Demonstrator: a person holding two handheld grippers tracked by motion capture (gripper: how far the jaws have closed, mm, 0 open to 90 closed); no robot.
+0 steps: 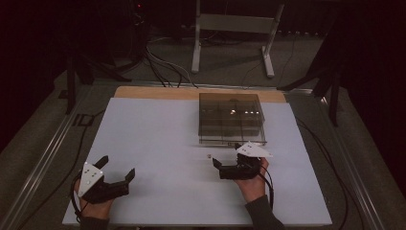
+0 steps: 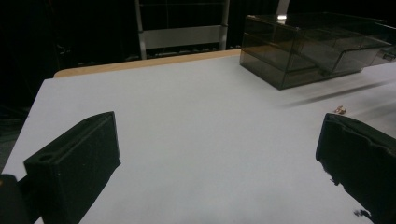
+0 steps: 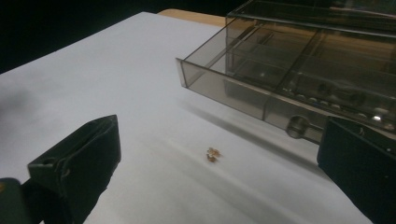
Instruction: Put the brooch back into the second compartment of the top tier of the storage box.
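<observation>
Right gripper view has my right tongs (image 3: pixel 219 172) spread wide apart with nothing between them, and the tiny gold piece (image 3: pixel 213 154) lies on the white tabletop (image 3: pixel 116 84) just ahead of them, roughly centred between the jaws. Past it, off toward the far jaw, is the smoky plastic organizer box (image 3: pixel 299 70) with its drawer (image 3: pixel 243 95) pulled out. In the high view my left tongs (image 1: pixel 116 168) are also wide open and empty, well off to the side of the right ones, low over bare tabletop.
</observation>
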